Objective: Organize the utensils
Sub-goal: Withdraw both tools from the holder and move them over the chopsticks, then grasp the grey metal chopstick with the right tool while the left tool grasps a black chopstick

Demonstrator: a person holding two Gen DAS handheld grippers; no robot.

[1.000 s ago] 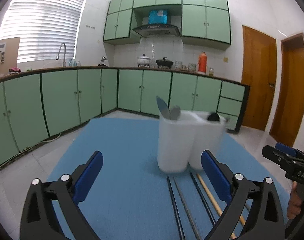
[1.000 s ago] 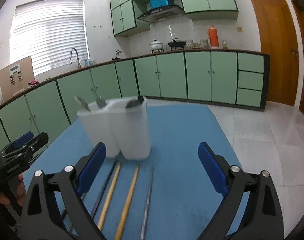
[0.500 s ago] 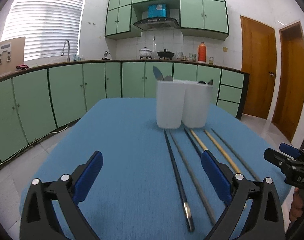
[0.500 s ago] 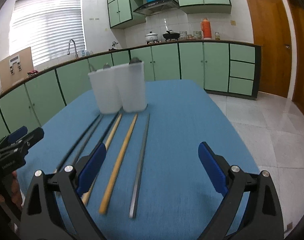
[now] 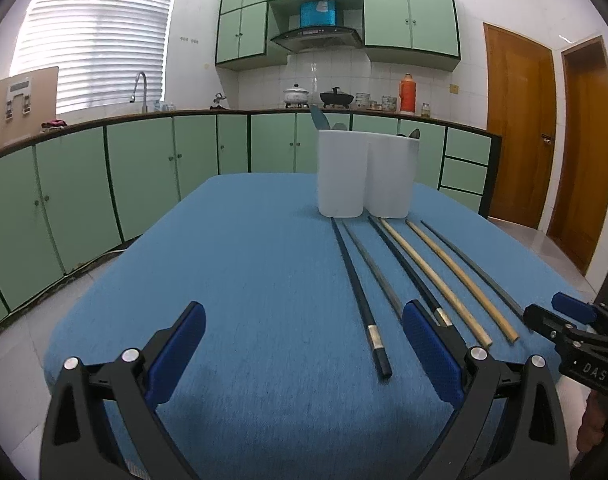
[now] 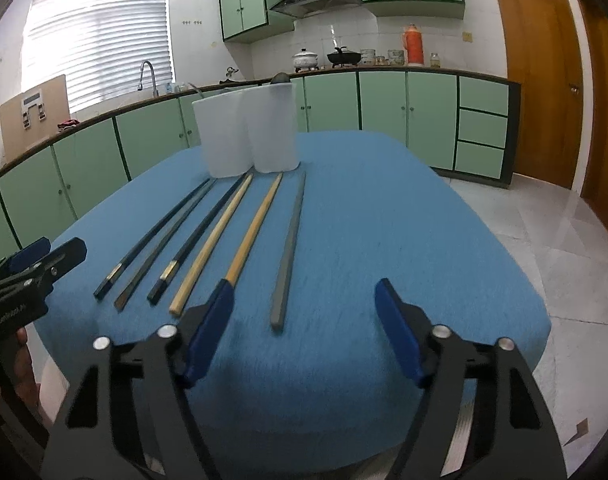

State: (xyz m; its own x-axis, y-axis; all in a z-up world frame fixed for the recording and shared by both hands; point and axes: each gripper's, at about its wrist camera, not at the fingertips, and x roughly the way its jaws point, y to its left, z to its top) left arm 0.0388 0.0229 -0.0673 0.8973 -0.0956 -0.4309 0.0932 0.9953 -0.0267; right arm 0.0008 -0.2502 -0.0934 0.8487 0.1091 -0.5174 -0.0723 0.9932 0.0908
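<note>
A home kitchen; green cabinets (image 5: 144, 168), range hood (image 5: 315, 36), sink tap (image 5: 140, 88).

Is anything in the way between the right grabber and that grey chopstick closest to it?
Nothing visible. The right gripper, its jaws closing with nothing between them, faces the grey chopstick across bare blue tablecloth. The wooden chopstick lies beside it, apart.

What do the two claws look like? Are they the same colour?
Yes, they match. The left claw and right claw each have two black plastic fingers shaped like open triangles, with silver round bolts and bumpy blue pads on the inner faces. White lettering marks the side of each body.
</note>
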